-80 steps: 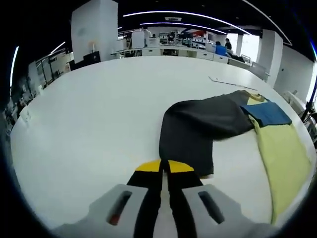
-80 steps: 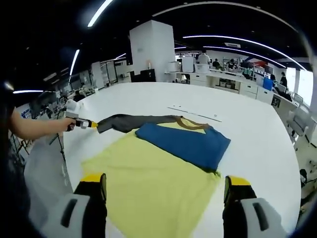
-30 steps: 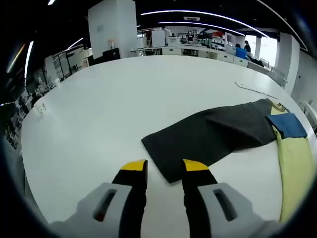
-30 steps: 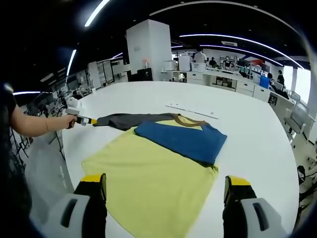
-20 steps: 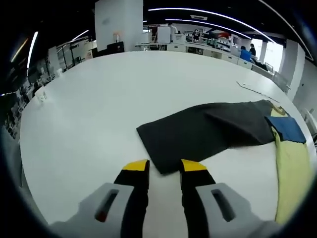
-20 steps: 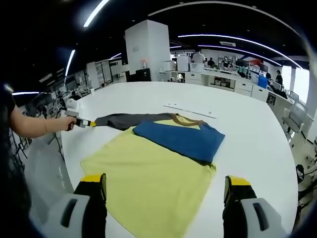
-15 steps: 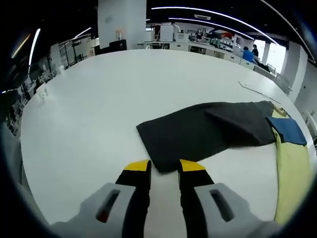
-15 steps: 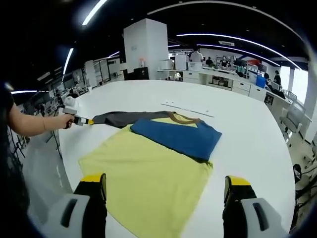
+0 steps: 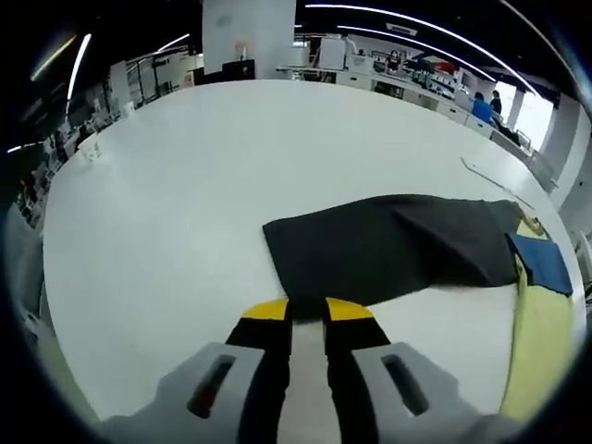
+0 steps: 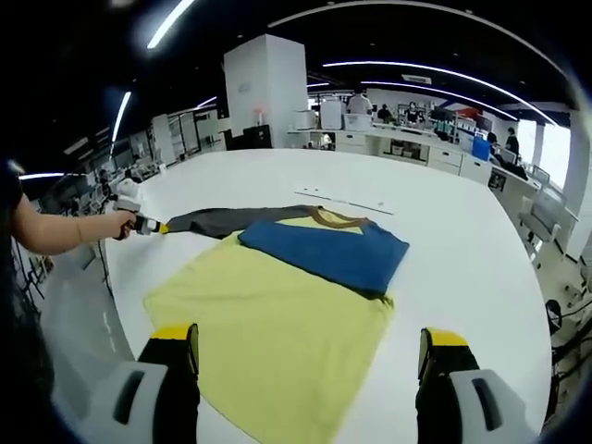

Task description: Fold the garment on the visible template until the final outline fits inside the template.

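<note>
Table (image 10: 481, 250), white and wide, carries everything. Across it the yellow garment (image 10: 268, 324) lies flat, its blue folded part (image 10: 324, 250) on the far half and its dark grey sleeve (image 9: 388, 250) stretched out sideways. The left gripper (image 9: 305, 310) is clenched on that sleeve's end. The right gripper (image 10: 310, 356) hangs released, jaws wide, at the garment's near edge.

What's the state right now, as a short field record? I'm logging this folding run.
surface: white table
garment: yellow shirt lying flat, blue part folded over it
sleeve: dark sleeve stretched out flat to the side
left gripper: jaws nearly closed at the sleeve's end
right gripper: jaws wide apart above the yellow shirt, holding nothing
</note>
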### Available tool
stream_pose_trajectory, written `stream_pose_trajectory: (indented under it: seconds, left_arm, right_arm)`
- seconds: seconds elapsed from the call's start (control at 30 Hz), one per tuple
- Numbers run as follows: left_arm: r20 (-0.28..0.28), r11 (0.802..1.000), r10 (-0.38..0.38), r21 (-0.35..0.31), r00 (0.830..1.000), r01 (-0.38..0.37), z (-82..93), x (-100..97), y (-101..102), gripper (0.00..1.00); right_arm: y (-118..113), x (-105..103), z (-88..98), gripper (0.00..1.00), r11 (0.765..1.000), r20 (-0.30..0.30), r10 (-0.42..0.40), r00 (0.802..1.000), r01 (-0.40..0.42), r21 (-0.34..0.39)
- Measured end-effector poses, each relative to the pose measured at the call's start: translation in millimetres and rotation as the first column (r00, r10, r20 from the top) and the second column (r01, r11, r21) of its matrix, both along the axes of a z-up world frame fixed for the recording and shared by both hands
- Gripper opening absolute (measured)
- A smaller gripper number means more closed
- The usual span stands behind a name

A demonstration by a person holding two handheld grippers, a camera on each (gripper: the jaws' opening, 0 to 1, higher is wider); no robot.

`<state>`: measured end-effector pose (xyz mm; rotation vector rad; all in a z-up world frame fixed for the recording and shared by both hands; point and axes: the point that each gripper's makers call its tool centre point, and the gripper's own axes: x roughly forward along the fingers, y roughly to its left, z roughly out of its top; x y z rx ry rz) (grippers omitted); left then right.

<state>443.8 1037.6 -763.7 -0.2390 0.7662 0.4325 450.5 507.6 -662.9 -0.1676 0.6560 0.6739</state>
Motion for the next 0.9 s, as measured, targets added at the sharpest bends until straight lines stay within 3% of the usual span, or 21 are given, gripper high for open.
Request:
stream_pose_trajectory:
  seconds: [0.13, 0.6, 0.77, 0.9]
  left_arm:
    - [-0.025, 0.997, -0.053, 0.051, 0.998, 0.054, 2.6, 0.5, 4, 0.01]
    - [-0.065, 0.980, -0.140, 0.132, 0.988, 0.148, 3.3, 8.5, 30, 0.00]
    - [-0.075, 0.969, -0.186, 0.151, 0.980, 0.196, 2.8, 14.4, 33, 0.00]
    - [-0.054, 0.973, -0.180, 0.136, 0.982, 0.186, 2.4, 16.7, 37, 0.00]
  right_arm:
    - [0, -2, -2.8, 1.00, 1.000, -0.003, 0.004, 1.000, -0.004, -0.014]
    - [-1, -1, 1.3, 1.00, 0.999, 0.006, -0.017, 1.000, 0.017, 0.033]
    - [1, -2, 2.2, 1.00, 0.999, 0.007, -0.012, 1.000, 0.012, 0.042]
    - [0, -3, 1.8, 1.00, 0.999, 0.002, -0.014, 1.000, 0.014, 0.046]
